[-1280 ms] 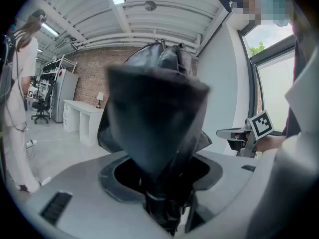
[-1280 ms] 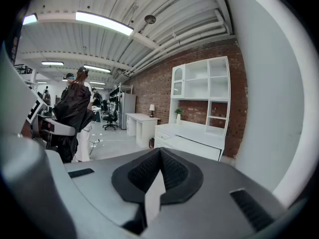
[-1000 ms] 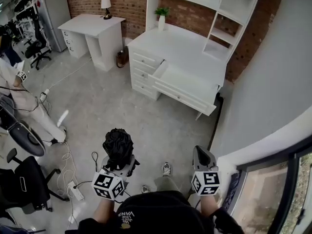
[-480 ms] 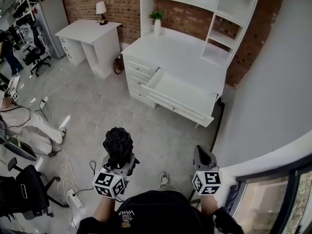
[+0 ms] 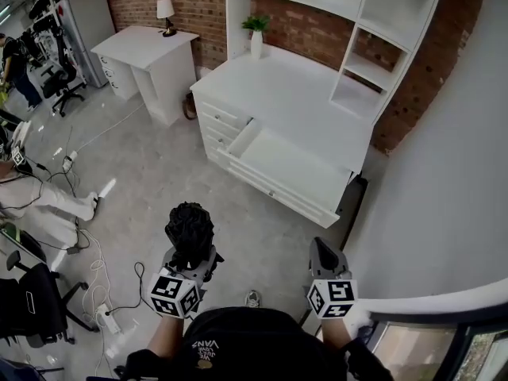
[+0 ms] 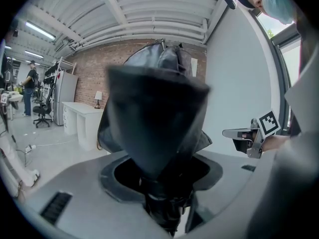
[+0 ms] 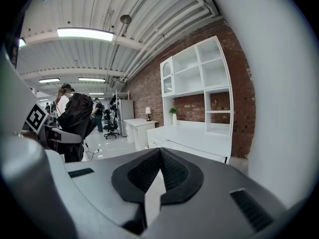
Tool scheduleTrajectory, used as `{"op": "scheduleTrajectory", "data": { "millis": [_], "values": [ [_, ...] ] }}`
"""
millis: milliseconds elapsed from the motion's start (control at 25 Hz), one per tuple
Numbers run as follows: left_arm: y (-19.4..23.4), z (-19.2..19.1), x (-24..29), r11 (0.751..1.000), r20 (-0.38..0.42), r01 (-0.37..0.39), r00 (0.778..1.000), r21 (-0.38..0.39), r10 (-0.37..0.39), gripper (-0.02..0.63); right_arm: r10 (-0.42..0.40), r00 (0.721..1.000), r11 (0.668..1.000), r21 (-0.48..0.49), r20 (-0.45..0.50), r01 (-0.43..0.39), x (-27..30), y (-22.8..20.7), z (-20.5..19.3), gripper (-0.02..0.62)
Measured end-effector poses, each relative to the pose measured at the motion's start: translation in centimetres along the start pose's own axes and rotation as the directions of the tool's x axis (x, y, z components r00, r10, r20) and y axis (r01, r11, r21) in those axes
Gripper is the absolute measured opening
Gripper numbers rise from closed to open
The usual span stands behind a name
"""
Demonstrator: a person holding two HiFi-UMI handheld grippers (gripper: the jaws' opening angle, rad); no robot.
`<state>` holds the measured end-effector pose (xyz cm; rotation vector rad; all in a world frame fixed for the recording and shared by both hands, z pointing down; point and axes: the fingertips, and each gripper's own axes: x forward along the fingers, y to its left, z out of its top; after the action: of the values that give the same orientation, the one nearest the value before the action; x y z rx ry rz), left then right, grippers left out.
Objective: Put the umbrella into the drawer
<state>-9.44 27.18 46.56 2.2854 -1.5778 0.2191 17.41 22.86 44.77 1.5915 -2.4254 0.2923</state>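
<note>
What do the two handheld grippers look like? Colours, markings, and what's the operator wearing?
The left gripper and right gripper have grey moulded bodies with dark pads, ribbed in the right gripper view. Each carries a white cube printed with black square markers. The person wears a black top with small white print at the neck.

The umbrella (image 5: 189, 228) is black and folded short, its loose cloth bunched into a crumpled, rounded bundle. It stands roughly upright, its narrow lower end clamped between the jaws of the left tool (image 5: 190, 260) and the wide bundle rising above them, carried over the grey floor (image 5: 151, 173). The drawer (image 5: 286, 165) is white, wide and shallow, pulled fully out just under the tabletop (image 5: 294, 101), with its bare white bottom showing. Umbrella and drawer are well apart.
</note>
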Motion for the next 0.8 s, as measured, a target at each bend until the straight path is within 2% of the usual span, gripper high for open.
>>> {"op": "scheduleTrajectory", "data": {
  "millis": [160, 400, 640, 800],
  "values": [
    [-0.2, 0.4, 2.9, 1.000, -0.017, -0.011, 1.000, 0.002, 0.011, 0.225, 0.008, 1.000, 1.000, 0.011, -0.004, -0.008, 1.7, -2.2, 0.0, 0.001],
    [0.3, 0.8, 7.1, 1.000, -0.059, 0.005, 0.998, 0.014, -0.004, 0.225, -0.030, 0.998, 0.998, 0.059, -0.046, 0.033, 3.4, -5.2, -1.4, 0.000],
    [2.3, 2.0, 12.7, 0.999, -0.067, 0.048, 0.997, 0.015, -0.047, 0.225, -0.089, 0.993, 0.992, 0.087, -0.073, 0.095, 6.1, -7.0, -1.9, 0.000],
    [4.7, 3.3, 16.4, 0.996, -0.084, 0.092, 0.992, 0.016, -0.091, 0.225, -0.120, 0.990, 0.988, 0.086, -0.079, 0.127, 9.6, -6.9, -0.6, 0.000]
  ]
}}
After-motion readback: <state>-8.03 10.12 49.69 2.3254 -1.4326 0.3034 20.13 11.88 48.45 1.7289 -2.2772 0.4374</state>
